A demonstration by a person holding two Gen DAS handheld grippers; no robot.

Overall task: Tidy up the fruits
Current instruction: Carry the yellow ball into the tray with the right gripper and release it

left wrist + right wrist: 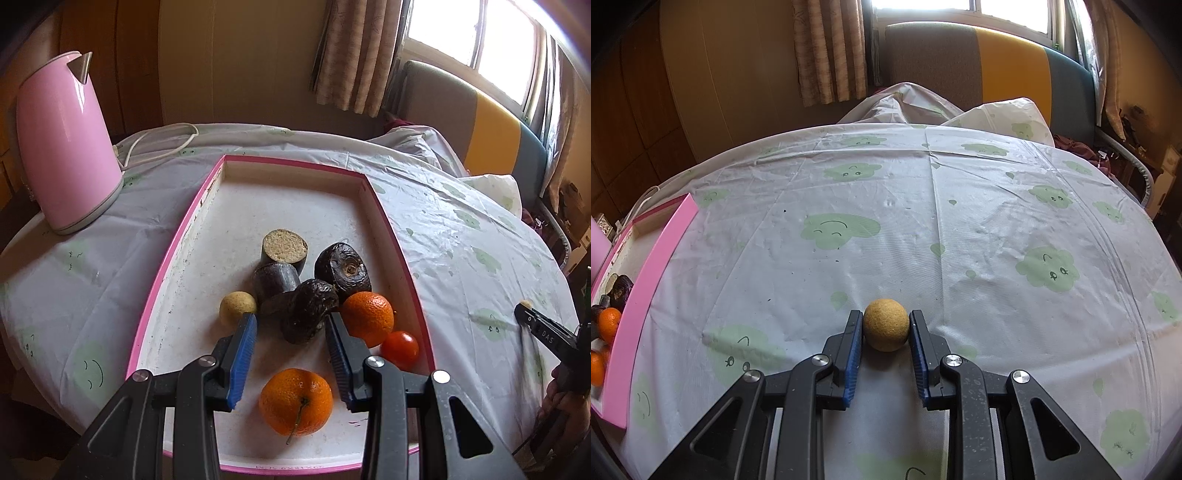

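A pink-rimmed white tray [173,254] holds two oranges [295,400] [367,317], a cherry tomato [399,349], a small tan ball fruit [237,307], a cut dark cane piece [284,254] and two dark wrinkled fruits [343,271] [306,317]. My left gripper [291,321] hangs over the tray. Its blue pads are apart, and the nearer wrinkled fruit lies between the tips, unpressed. On the tablecloth to the right, my right gripper [886,323] is shut on another tan ball fruit [886,328]. This gripper also shows in the left wrist view [524,308].
A pink kettle [66,147] with a white cord stands left of the tray. The tray's pink side [646,280] lies at the left edge of the right wrist view. Green-patterned tablecloth [960,221] stretches beyond the right gripper. A hand [565,406] grips the right tool.
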